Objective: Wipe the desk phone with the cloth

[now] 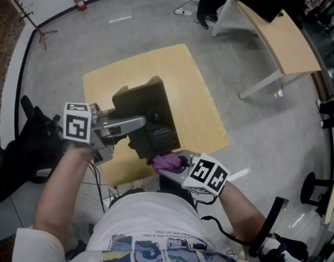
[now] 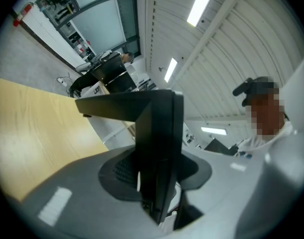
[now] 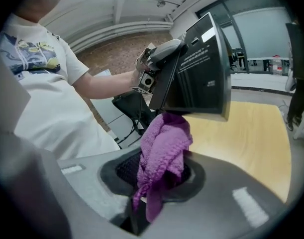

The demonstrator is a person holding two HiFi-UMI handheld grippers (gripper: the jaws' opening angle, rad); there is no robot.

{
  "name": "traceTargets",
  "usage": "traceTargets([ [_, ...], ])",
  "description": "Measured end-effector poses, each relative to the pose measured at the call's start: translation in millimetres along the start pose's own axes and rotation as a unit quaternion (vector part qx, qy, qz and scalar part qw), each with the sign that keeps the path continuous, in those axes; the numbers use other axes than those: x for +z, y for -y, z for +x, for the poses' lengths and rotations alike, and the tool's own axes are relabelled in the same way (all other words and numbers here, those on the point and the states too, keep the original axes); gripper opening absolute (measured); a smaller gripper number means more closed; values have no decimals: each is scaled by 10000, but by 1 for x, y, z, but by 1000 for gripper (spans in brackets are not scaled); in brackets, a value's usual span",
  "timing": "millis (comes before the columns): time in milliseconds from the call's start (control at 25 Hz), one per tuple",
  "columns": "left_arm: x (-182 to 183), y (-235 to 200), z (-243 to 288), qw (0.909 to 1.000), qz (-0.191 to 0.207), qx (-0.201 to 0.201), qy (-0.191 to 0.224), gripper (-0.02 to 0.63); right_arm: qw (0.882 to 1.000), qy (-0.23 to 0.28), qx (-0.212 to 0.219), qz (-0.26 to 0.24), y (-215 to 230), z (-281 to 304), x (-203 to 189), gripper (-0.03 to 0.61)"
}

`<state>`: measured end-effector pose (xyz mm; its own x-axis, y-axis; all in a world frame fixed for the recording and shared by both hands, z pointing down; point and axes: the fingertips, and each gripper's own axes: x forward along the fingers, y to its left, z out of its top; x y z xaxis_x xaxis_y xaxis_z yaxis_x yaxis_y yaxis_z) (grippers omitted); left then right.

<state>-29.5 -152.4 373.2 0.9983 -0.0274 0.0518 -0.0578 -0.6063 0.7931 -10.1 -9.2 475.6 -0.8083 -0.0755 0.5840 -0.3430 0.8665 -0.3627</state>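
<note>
1. Right gripper [image 3: 159, 176] fingers clamp a bunched purple cloth [image 3: 164, 141], its wad poking forward to the lower near edge of the black desk phone [image 3: 199, 78]; contact is hard to confirm.
2. Left gripper [image 2: 156, 178] fingers are closed on the phone's thin side edge, holding it tilted over the wooden bench [image 1: 197, 91].
3. Soft, light and limp, the cloth likely wipes best from this pinched wad.
4. Rigid, smooth-cased and probably weighty, the phone could slip or twist; an edge hold clear of the keys looks soundest.
</note>
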Motion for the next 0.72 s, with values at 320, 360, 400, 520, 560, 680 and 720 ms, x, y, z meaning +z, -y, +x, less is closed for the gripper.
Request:
traceTargets([
  [320, -10, 3, -2, 9998, 50, 36, -192, 181, 9995, -239, -146, -121, 6, -17, -2, 97],
  [360, -10, 3, -2, 9998, 58, 23, -208, 181, 9994, -264, -172, -109, 7, -20, -3, 97],
  [400, -11, 3, -1, 9997, 64, 14, -225, 181, 9993, -292, -195, -99, 8, -23, -4, 97],
  [520, -11, 3, -1, 9996, 72, 21, -271, 179, 9990, -364, -257, -78, 11, -31, -6, 97],
  [560, -12, 3, -1, 9996, 70, 20, -279, 179, 9988, -382, -283, -65, 12, -35, -8, 97],
  [680, -13, 3, 0, 9995, 58, -10, -306, 179, 9982, -449, -395, -37, 18, -46, -13, 97],
  [720, -14, 2, 0, 9995, 54, -19, -325, 179, 9979, -477, -434, -34, 20, -49, -15, 97],
])
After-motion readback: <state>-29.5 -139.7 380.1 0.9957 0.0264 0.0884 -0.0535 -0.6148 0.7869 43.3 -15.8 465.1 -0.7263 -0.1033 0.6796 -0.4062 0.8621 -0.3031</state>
